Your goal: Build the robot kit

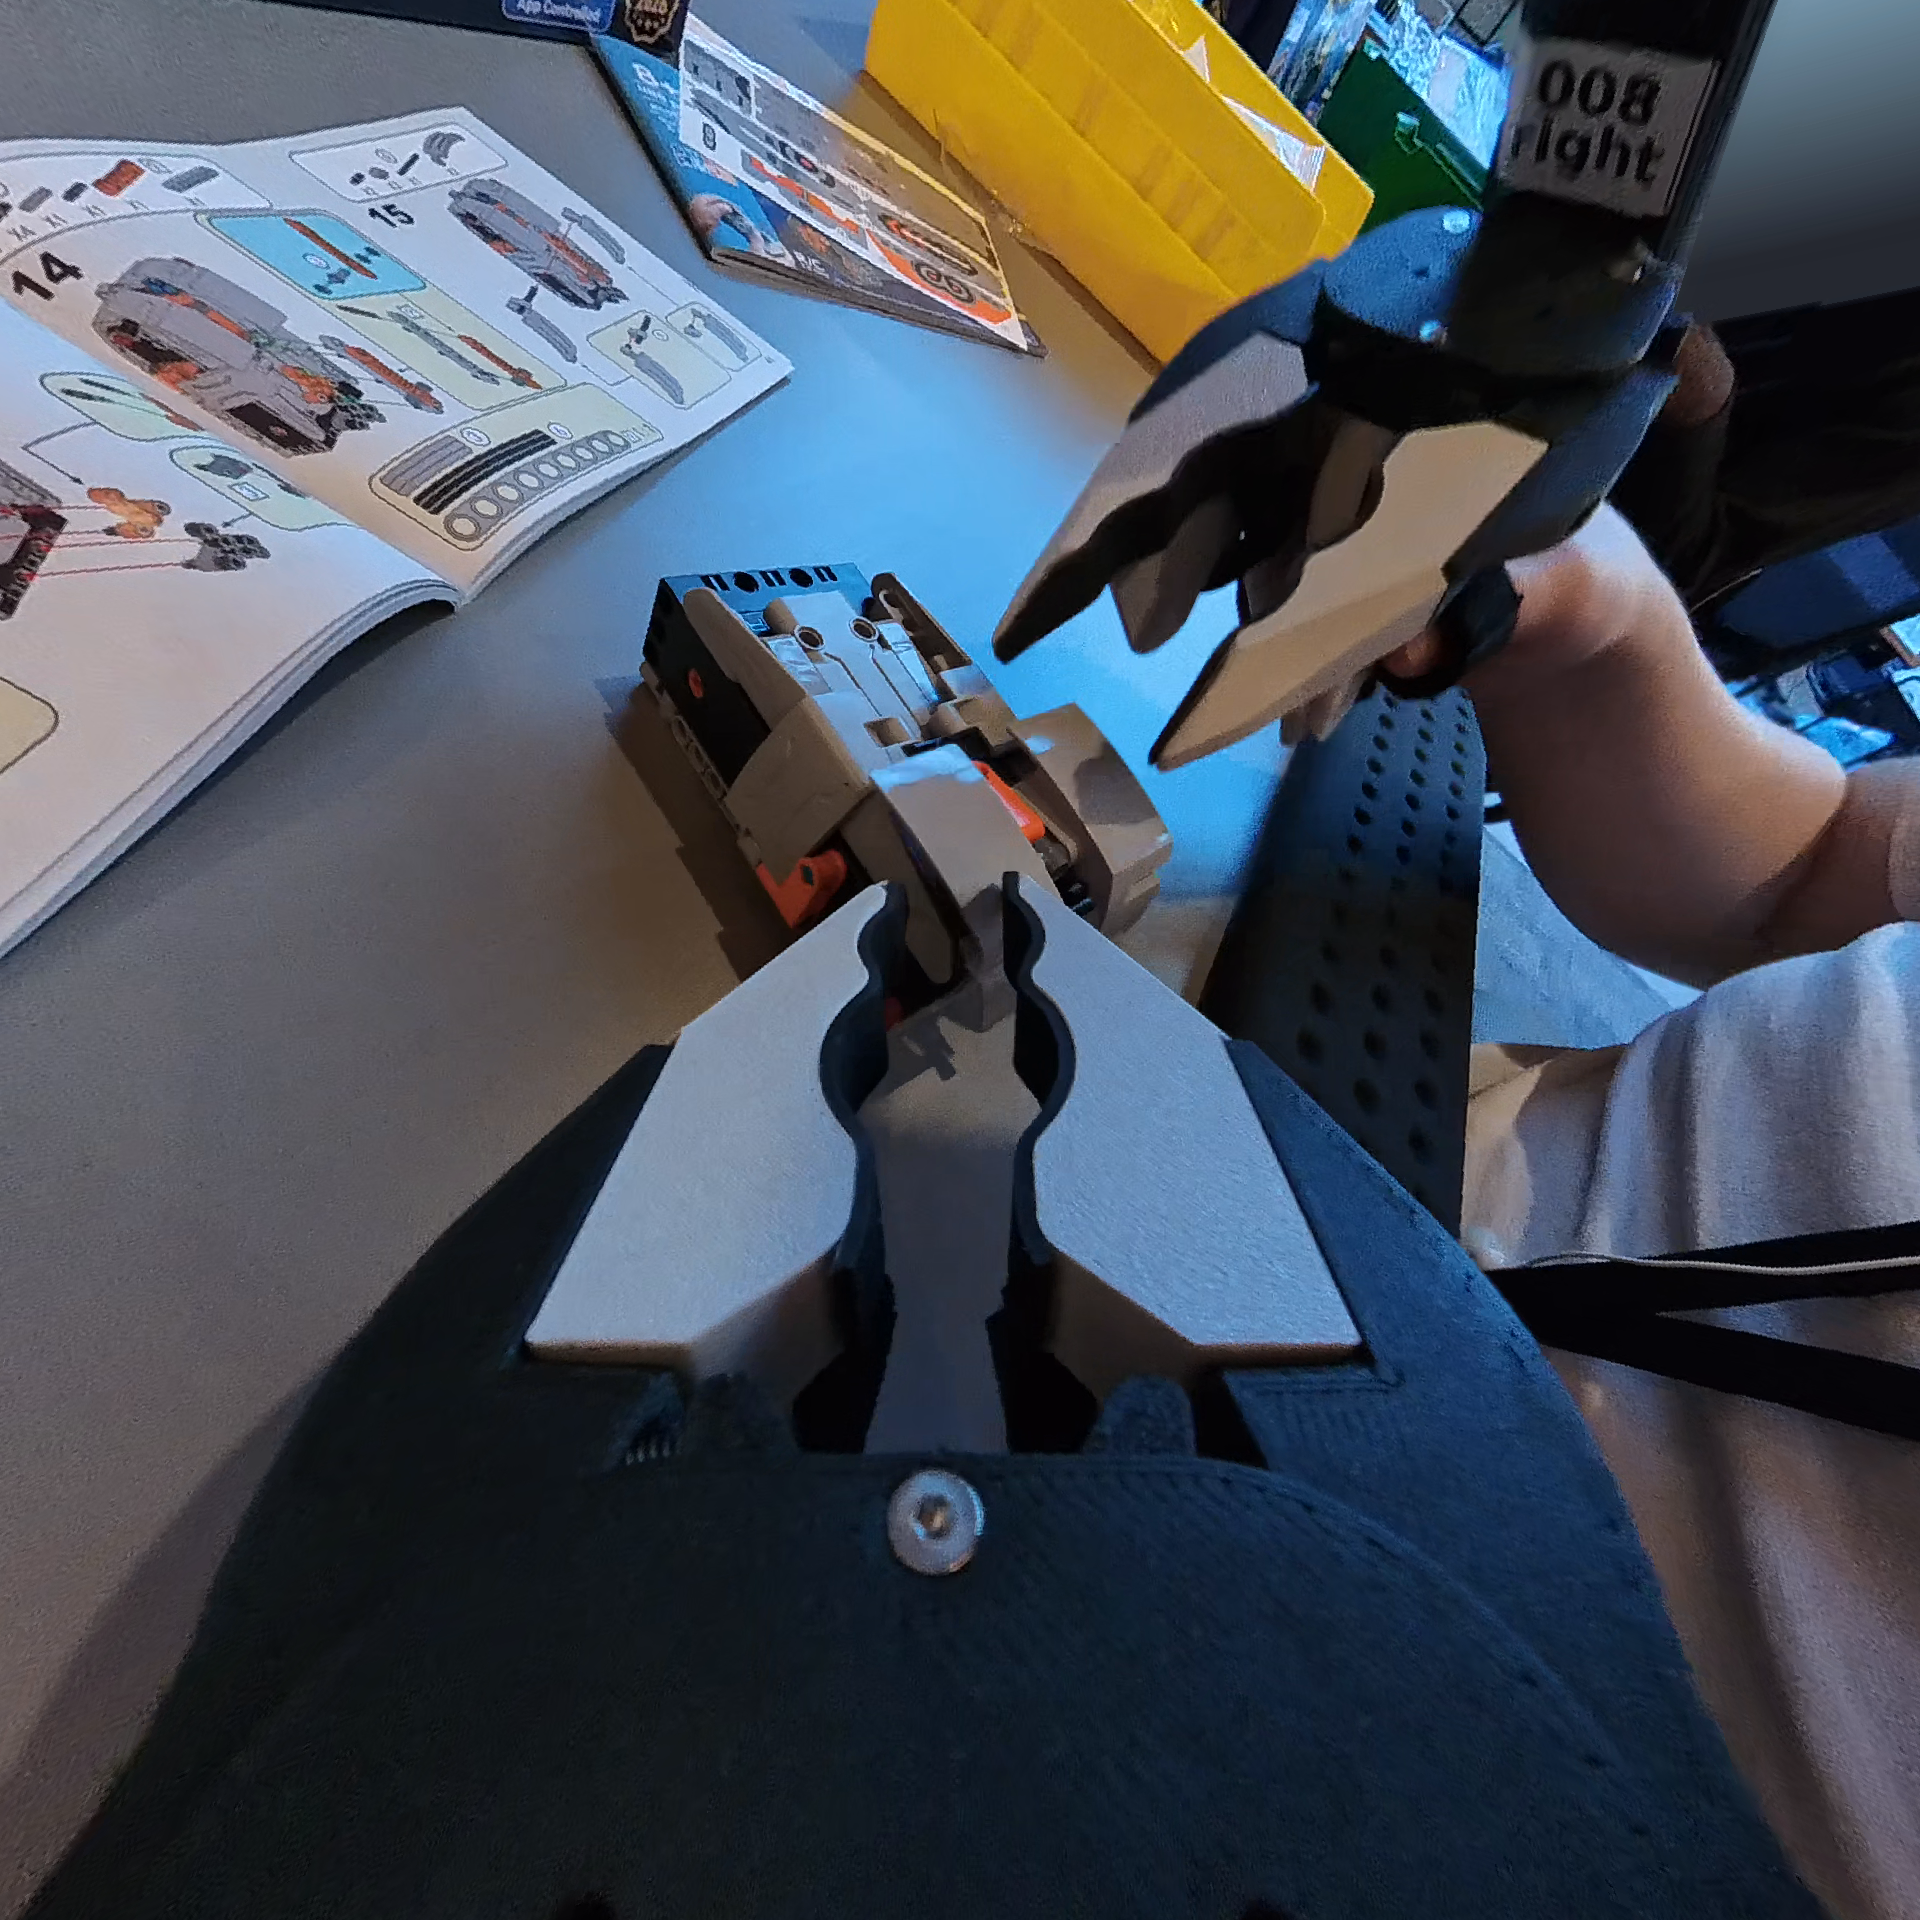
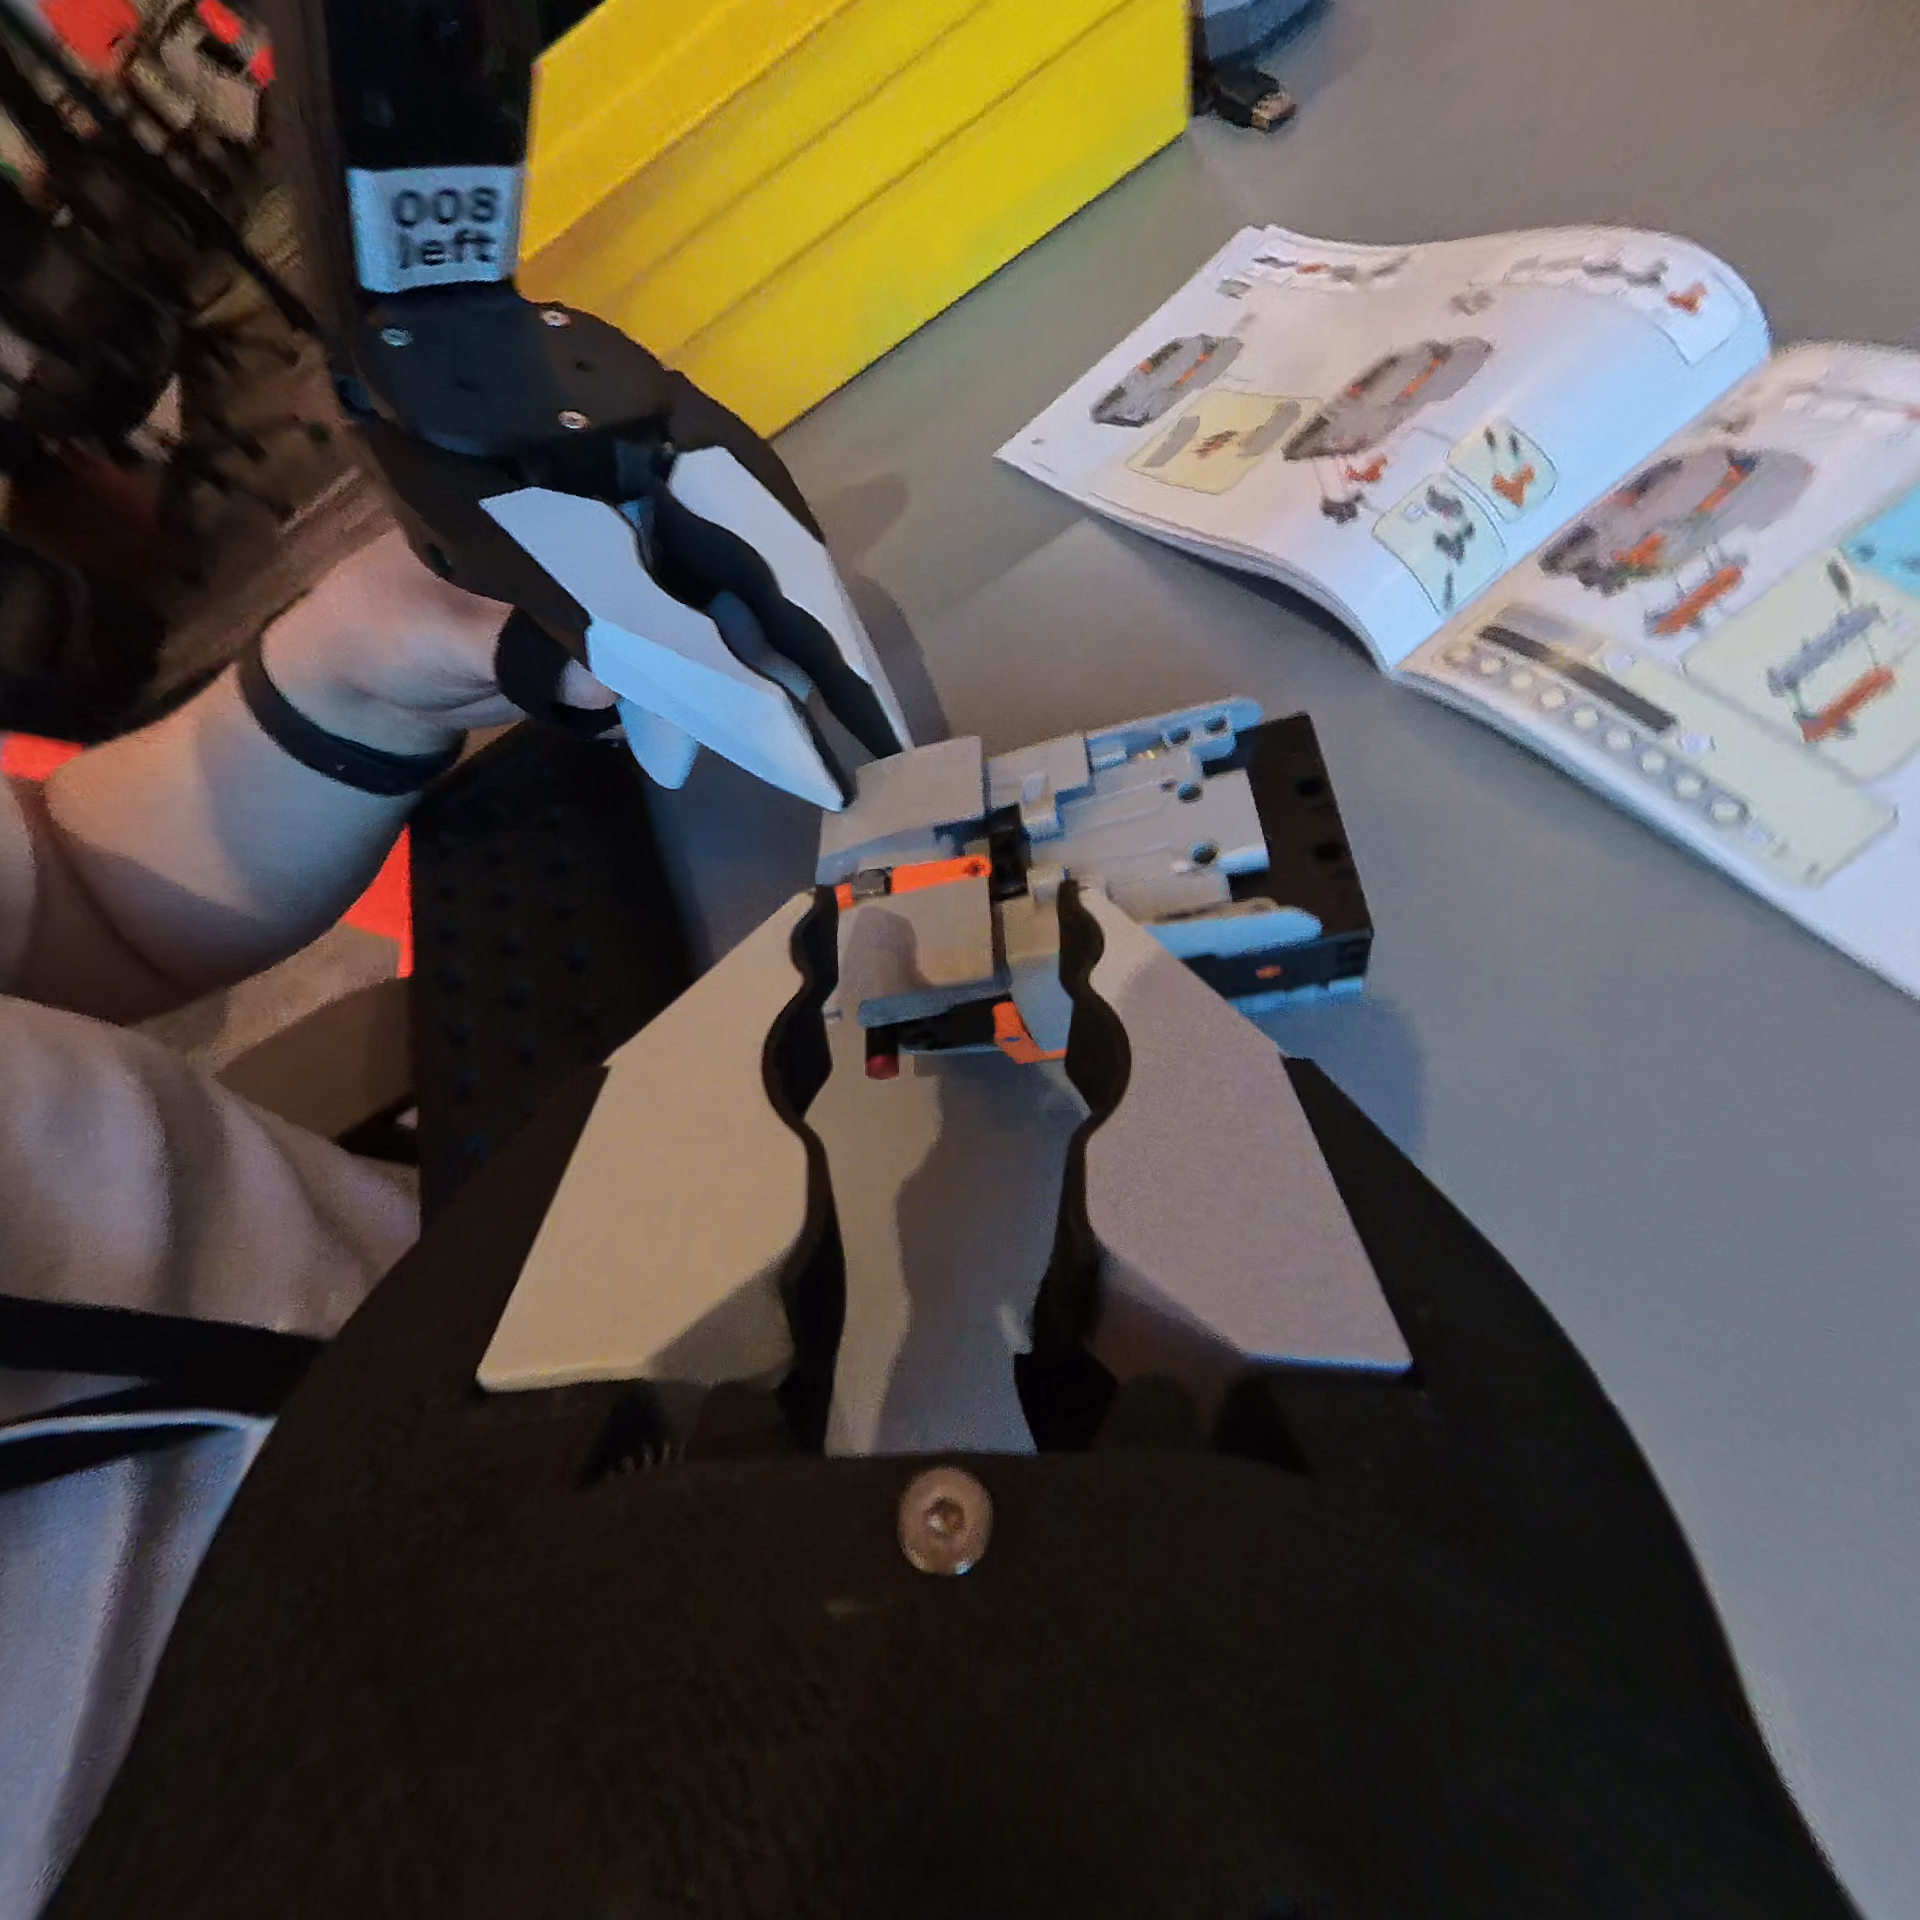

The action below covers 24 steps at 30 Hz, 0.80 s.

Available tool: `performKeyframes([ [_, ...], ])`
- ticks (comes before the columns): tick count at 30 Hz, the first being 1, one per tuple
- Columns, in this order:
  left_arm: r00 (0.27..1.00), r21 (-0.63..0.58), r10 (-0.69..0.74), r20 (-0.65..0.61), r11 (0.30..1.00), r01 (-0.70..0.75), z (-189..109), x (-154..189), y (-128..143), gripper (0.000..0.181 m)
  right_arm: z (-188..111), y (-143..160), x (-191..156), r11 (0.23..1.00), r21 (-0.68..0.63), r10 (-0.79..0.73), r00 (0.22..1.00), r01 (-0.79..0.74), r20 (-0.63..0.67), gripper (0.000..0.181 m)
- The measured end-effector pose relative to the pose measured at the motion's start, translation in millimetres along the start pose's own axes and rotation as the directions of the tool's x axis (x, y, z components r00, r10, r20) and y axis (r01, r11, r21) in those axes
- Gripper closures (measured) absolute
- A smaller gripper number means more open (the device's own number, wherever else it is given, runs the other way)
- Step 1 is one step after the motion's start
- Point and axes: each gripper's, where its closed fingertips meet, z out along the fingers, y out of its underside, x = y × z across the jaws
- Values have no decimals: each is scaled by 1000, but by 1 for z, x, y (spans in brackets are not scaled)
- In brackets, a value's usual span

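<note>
A grey, black and orange brick-built model (image 1: 831, 717) lies on the grey table (image 1: 364, 1039). My left gripper (image 1: 951, 891) is shut on a grey curved panel (image 1: 935, 821) at the model's near end. In the right wrist view, the left gripper (image 2: 868, 774) pinches the edge of that panel on the model (image 2: 1143, 831). My right gripper (image 2: 940, 899) is open and empty, with the model's near side showing between its fingertips. In the left wrist view the right gripper (image 1: 1081, 707) hovers just right of the model, apart from it.
An open instruction booklet (image 1: 312, 364) lies left of the model and shows in the right wrist view (image 2: 1507, 499). A yellow bin (image 1: 1091, 156) and a second booklet (image 1: 831, 187) lie behind. A black perforated chair part (image 1: 1371, 935) and a person's arms are at the table edge. There is about 5 cm between the tips of the two grippers.
</note>
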Motion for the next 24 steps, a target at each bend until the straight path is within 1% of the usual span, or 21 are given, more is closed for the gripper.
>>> performKeyframes([
  [2, 1000, 3, -7, 3, 1000, 7, -1, 0, 1, 163, 1, -6, -1, 998, -61, -24, 998, 27, 54, 142],
  [4, 1000, 12, -4, 8, 1000, 3, -3, 2, 0, 162, 5, -8, 3, 987, -152, -30, 995, 45, 97, 142],
  [6, 1000, 25, -1, 15, 1000, 0, -5, 4, -1, 162, 9, -2, 8, 953, -298, -10, 989, 54, 146, 146],
  [8, 1000, 42, 1, 22, 999, -2, -8, 7, -2, 161, 12, 0, 7, 918, -389, 8, 979, 73, 203, 149],
  [9, 999, 50, 1, 37, 999, -3, -8, 7, -2, 160, 13, 2, 6, 893, -441, 17, 975, 84, 222, 150],
  [11, 996, 58, 13, 90, 998, -18, -10, 6, -1, 160, 12, 5, 5, 857, -499, -7, 971, 130, 241, 150],
  [13, 985, 58, 39, 168, 997, -49, -12, 4, 0, 158, 12, 6, 2, 832, -516, -79, 965, 203, 252, 151],
  [15, 968, 38, 70, 240, 996, -81, -13, 2, 1, 154, 14, 6, 3, 824, -508, -155, 963, 249, 221, 150],
  [16, 962, 18, 97, 254, 994, -105, -11, 3, 3, 154, 15, 6, 2, 825, -504, -173, 964, 255, 203, 150],
  [18, 951, -21, 154, 269, 988, -154, -7, 2, 5, 153, 17, 9, -2, 831, -505, -159, 970, 233, 185, 148],
  [21, 956, -65, 183, 229, 983, -172, -3, -1, 5, 153, 20, 8, -5, 856, -482, -134, 981, 185, 139, 145],
  [24, 985, -63, 138, 105, 989, -132, -2, 2, 0, 153, 21, 8, -5, 860, -480, -146, 984, 176, 99, 143],
])
